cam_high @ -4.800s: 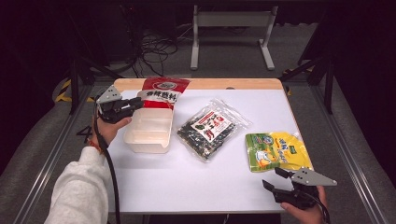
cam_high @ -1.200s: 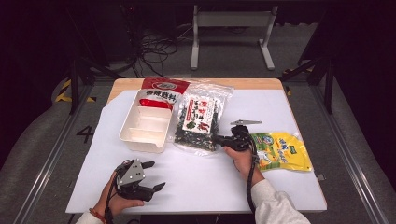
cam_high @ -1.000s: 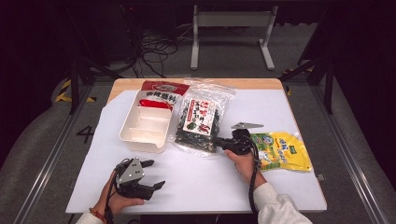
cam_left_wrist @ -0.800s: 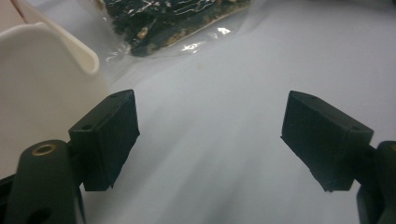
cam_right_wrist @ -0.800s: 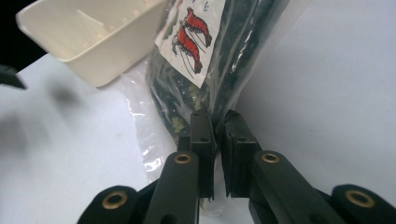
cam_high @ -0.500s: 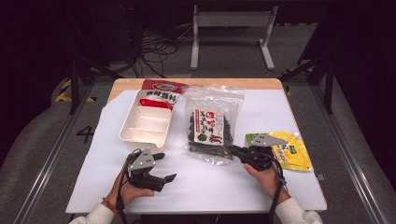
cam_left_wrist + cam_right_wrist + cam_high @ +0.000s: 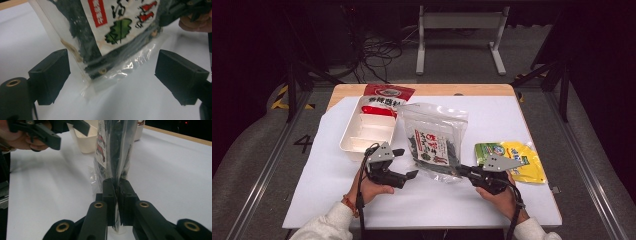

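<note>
While our right gripper [image 7: 460,170] pinches the near right corner of the clear plastic bag of dark dried seaweed with its white-and-red label [image 7: 434,142], holding that edge raised off the white table cover [image 7: 512,115], our left gripper [image 7: 408,164] hangs just to the bag's left with jaws wide – they have just been opening – and nothing pressed between them. From the left gripper the bag's near left corner [image 7: 96,86] lies straight ahead between the pads, and the bag's long axis runs away from us toward the white two-compartment plastic tray [image 7: 364,132] – so we judge the left hand must close on that corner.
</note>
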`<action>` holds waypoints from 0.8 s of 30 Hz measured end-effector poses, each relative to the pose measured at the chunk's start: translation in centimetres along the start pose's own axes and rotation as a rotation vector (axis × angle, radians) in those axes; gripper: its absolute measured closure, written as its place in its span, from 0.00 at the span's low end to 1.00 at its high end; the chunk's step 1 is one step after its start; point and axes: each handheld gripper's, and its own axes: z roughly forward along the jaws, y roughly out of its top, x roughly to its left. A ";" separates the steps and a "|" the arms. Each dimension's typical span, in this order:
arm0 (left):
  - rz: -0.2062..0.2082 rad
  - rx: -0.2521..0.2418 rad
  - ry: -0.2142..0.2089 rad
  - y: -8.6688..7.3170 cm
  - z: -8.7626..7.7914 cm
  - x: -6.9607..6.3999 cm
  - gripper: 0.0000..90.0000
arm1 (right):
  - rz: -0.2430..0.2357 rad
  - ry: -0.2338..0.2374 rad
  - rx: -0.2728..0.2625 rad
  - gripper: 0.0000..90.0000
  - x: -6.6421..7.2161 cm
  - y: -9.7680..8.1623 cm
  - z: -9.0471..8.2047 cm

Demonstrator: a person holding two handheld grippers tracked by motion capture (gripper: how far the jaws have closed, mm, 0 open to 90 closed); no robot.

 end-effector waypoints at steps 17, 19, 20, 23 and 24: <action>-0.059 -0.068 -0.088 2.2 1.1 2.3 0.14 | -0.069 0.065 0.000 0.94 0.4 -0.2 -0.6; -0.038 -0.070 -0.101 2.3 1.1 2.1 0.18 | -0.067 0.061 0.002 0.94 0.4 -0.2 -0.6; -0.027 -0.073 -0.112 2.3 1.1 2.0 0.20 | -0.066 0.056 0.002 0.94 0.4 -0.2 -0.5; -0.001 -0.066 -0.120 2.4 1.0 1.7 0.25 | -0.046 0.044 -0.003 0.93 0.3 -0.2 -0.5; 0.009 -0.069 -0.122 2.5 0.7 1.6 0.27 | -0.035 0.043 -0.007 0.93 0.2 -0.2 -0.4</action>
